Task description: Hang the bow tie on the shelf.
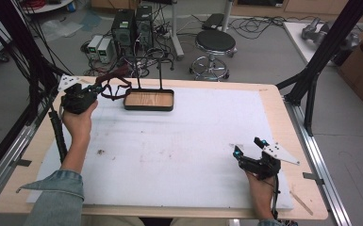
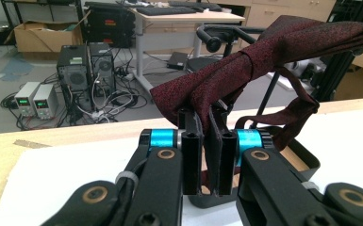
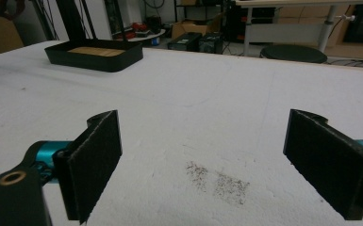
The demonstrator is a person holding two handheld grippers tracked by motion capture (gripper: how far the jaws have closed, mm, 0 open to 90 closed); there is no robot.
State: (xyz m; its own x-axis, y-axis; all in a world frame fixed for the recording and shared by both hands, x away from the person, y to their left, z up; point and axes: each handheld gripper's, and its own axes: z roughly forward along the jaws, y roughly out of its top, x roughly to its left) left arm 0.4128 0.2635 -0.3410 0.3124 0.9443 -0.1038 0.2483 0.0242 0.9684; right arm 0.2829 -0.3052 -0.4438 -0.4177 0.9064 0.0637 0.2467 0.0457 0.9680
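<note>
We judge the dark red bow tie (image 2: 264, 52) to be light, soft and limp (its strap droops in a loop), so the firm knot at its middle looks the best place to take hold. It hangs above the far left of the counter (image 1: 179, 155), beside the black tray (image 1: 149, 107) with its stand. The left tongs (image 2: 206, 141) are clamped on its fabric; the right tongs (image 3: 207, 155) stand wide apart, empty, low over the counter. We read no writing.

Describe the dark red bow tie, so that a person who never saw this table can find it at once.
Start at the white mat and go to its far left corner, beside the black tray with the wooden floor. There the left gripper pinches the bow tie: the one dark red cloth thing, its strap hanging.
</note>
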